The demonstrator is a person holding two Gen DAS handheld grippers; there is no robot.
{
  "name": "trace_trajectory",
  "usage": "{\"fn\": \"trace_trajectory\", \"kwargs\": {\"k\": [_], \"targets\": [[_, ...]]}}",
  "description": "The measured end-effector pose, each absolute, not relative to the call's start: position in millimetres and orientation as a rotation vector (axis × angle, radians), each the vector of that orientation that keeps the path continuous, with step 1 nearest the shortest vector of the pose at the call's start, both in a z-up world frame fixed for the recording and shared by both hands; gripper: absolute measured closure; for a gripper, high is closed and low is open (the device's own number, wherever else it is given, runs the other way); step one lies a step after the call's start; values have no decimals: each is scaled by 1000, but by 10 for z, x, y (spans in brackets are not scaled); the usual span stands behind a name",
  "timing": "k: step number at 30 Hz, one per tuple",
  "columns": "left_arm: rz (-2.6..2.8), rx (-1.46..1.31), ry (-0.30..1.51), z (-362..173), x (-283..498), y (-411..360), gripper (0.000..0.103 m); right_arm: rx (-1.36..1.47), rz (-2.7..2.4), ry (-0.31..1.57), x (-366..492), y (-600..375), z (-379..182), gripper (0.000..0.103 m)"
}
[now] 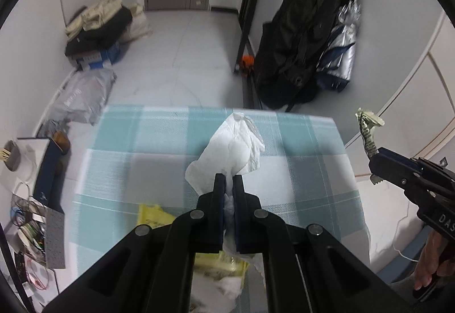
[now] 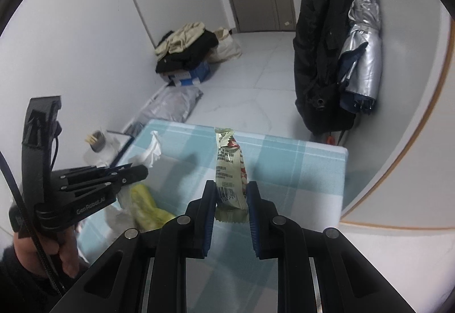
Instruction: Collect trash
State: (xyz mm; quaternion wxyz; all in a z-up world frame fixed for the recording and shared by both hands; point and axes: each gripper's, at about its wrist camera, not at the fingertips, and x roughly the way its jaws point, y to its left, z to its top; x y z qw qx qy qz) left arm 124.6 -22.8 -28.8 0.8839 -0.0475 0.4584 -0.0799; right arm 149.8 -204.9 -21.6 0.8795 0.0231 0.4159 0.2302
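My left gripper is shut on a crumpled white tissue and holds it above the blue-and-white checked table. My right gripper is shut on a pale green snack wrapper, held upright above the table. In the left wrist view the right gripper stands at the right with the wrapper sticking up. In the right wrist view the left gripper is at the left with the tissue. A yellow wrapper and other white scraps lie on the table under the left gripper; the yellow wrapper also shows in the right wrist view.
A black jacket and a silver umbrella hang on the right wall. Clothes on a blue box and a grey bag lie on the floor at the left. A cluttered shelf stands left of the table.
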Motion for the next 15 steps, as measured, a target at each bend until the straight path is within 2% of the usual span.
{"fn": "trace_trajectory", "kwargs": {"k": [15], "targets": [[-186,-148,814,214,614,-80,101,83,439,774,747,-2128,78,83]]}}
